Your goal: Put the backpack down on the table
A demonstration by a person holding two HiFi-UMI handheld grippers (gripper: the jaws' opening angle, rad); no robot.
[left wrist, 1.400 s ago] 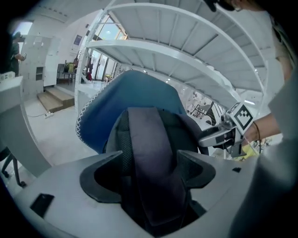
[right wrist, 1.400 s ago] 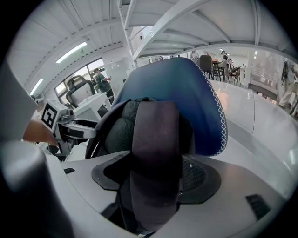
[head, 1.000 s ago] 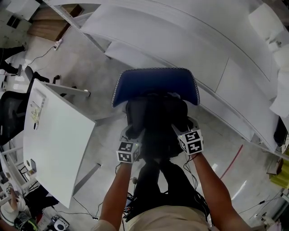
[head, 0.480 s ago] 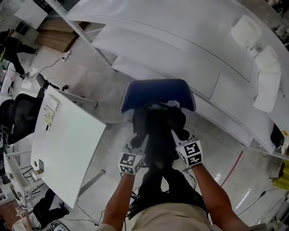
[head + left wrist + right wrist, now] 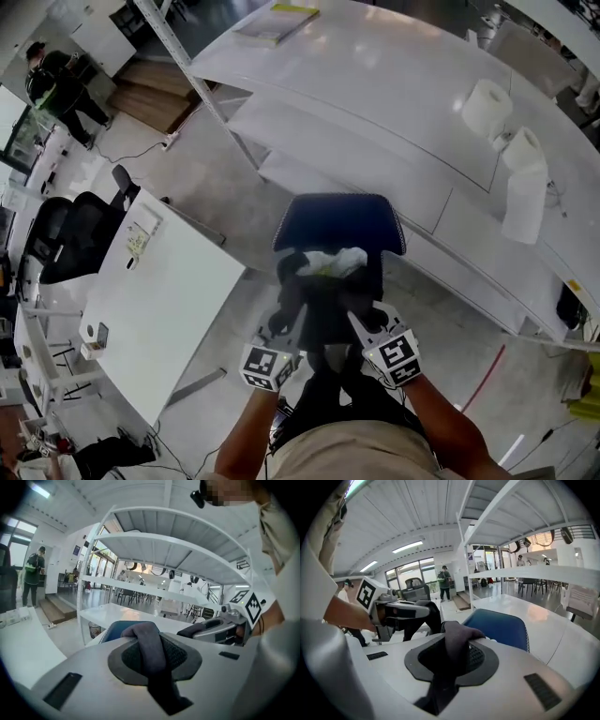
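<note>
A long curved white table (image 5: 375, 94) ran across the top of the head view, and a smaller white table (image 5: 159, 309) sat at the left. A blue chair (image 5: 342, 220) stood near the long table. The black backpack (image 5: 323, 305) hung in front of the chair, on neither table. The left gripper (image 5: 281, 323) and right gripper (image 5: 364, 321) were each clenched on one of its dark straps (image 5: 149, 648). Something white and crumpled (image 5: 330, 262) showed at its top.

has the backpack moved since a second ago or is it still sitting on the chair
Yes. The backpack has come up toward the camera, lifted from the blue chair; it now covers more of that chair than before.
</note>
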